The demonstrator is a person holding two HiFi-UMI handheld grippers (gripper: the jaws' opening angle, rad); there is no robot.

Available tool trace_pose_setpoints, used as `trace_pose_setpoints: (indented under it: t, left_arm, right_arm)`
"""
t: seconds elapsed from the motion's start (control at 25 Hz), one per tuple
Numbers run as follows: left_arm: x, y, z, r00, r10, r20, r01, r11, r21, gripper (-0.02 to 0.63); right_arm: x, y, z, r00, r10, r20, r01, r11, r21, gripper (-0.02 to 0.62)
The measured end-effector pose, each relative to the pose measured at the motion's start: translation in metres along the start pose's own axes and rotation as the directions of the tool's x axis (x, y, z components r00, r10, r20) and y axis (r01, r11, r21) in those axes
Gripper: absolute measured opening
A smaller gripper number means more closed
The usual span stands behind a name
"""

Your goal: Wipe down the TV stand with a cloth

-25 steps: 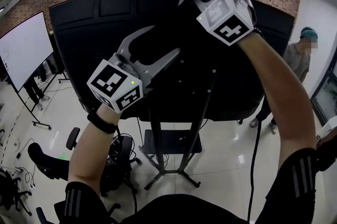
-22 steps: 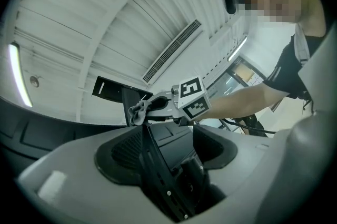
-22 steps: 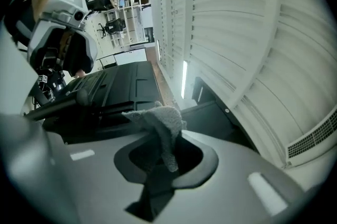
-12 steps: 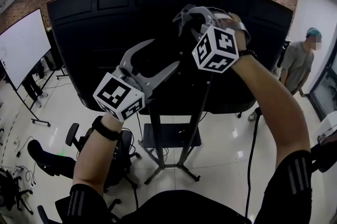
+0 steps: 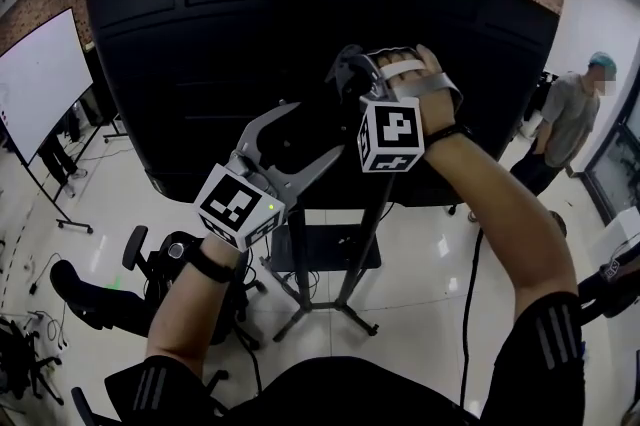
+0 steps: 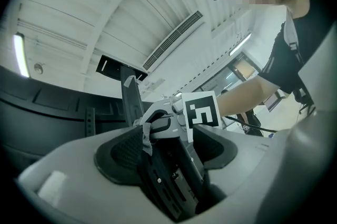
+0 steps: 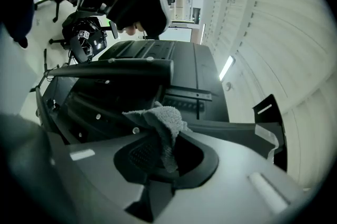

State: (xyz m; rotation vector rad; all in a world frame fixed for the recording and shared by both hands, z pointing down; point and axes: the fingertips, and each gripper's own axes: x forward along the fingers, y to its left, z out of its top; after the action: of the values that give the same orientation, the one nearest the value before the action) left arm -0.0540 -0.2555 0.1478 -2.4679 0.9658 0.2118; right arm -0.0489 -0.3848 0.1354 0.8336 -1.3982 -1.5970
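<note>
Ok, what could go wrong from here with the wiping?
The right gripper holds the cloth by a small bunched part, so it may slip out while rubbing. The left gripper hangs open close to the stand's post and could knock it.

We wear black short sleeves with pale grey stripes (image 5: 148,382) and a thick black wristband (image 5: 203,264) on the left wrist. Our light grey two-jaw left gripper (image 5: 312,130) and right gripper (image 5: 349,80) each carry a white cube with black square markers (image 5: 391,135). A small green light (image 5: 270,206) dots the left cube.
</note>
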Motion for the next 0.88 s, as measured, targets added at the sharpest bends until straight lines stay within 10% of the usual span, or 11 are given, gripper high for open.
trace_pose_setpoints:
  t: [0.48,0.88]
  left_arm:
    - [-0.025,-0.021,-0.068,0.995,0.013,-0.104,-0.014,1.000,-0.014,0.324]
    - [-0.046,-0.039,-0.121,0.985,0.011,-0.173,-0.031,0.994,-0.109,0.324]
  right_arm:
    - [0.007,0.093,0.016,0.994,0.068,-0.088,-0.082,0.982,-0.168,0.057]
    - [0.011,0.167,0.026,0.980,0.166,-0.110,-0.179,0.976,-0.127,0.057]
